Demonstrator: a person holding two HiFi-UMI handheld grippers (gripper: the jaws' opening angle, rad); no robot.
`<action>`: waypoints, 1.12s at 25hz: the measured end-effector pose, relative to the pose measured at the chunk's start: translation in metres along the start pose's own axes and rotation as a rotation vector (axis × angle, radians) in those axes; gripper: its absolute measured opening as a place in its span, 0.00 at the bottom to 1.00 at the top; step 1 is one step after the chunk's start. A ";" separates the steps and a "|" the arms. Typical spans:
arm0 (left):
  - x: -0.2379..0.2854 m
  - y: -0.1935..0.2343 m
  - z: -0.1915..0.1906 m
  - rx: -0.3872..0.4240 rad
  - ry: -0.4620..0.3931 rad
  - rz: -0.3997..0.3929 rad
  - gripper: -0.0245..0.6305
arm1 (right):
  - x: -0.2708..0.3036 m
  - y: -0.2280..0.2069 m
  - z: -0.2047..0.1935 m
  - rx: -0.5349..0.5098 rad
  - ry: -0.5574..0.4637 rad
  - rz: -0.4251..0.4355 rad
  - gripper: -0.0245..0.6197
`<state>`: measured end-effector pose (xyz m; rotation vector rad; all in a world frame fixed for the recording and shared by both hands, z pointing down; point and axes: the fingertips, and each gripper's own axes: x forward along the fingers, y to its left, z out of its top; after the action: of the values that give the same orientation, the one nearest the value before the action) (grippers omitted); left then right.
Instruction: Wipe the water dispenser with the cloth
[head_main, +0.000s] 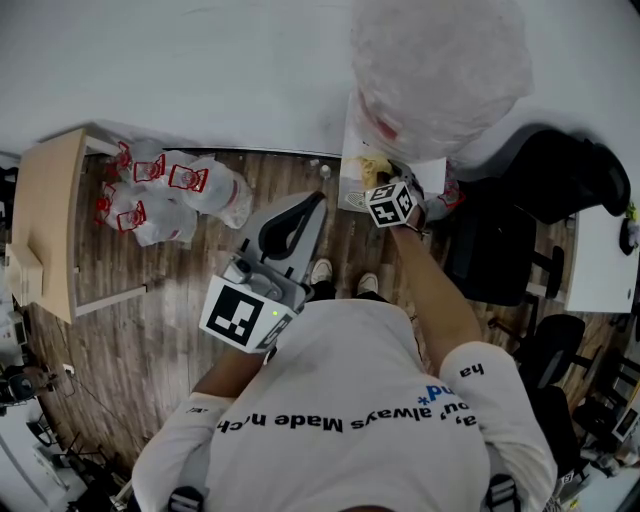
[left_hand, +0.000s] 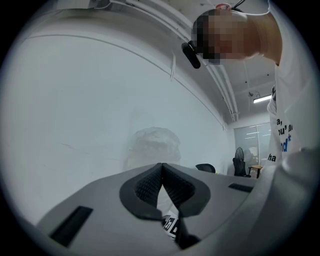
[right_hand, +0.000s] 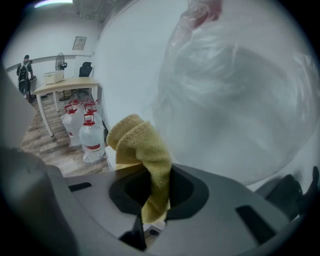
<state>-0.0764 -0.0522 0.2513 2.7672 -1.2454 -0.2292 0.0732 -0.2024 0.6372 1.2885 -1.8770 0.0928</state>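
We're looking steeply down, and the biggest thing below us is the wooden floor (head_main: 130, 330) running up to a white wall (head_main: 200, 60). Against that wall stands the water dispenser (head_main: 356, 160), and the big bottle on top is wrapped in cloudy plastic. In the right gripper view that wrapped bottle fills nearly the whole frame. Over on the left a pale desk (head_main: 45, 215) sits by the wall. On our right is a black office chair (head_main: 500, 250). Between the desk and the dispenser, spare water bottles (head_main: 165, 190) with red labels are clustered on the floor.

Now the tools. The left gripper (head_main: 316, 203) hangs out in front of our chest, well apart from the dispenser. Its own view shows the ribbed pads (left_hand: 150, 184) pressed together with nothing between them. The right gripper (head_main: 385, 180) is stretched forward to the top of the dispenser, just under the bottle. Its jaws are pinching the yellow cloth (right_hand: 140, 142), which bunches up above them and trails down below. From our head view the cloth sits right at the dispenser's upper edge. We cannot tell whether it actually touches the surface.
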 end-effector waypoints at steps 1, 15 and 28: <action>0.001 0.000 -0.001 0.000 0.002 -0.001 0.07 | 0.002 -0.002 -0.003 -0.005 0.007 -0.002 0.14; 0.005 -0.003 -0.001 0.004 0.007 0.000 0.07 | 0.016 -0.003 -0.017 -0.034 0.022 0.035 0.13; 0.009 -0.010 0.000 0.007 0.007 -0.016 0.07 | 0.006 0.007 -0.025 -0.040 0.021 0.048 0.12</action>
<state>-0.0631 -0.0526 0.2485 2.7825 -1.2254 -0.2160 0.0818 -0.1918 0.6598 1.2116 -1.8831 0.0926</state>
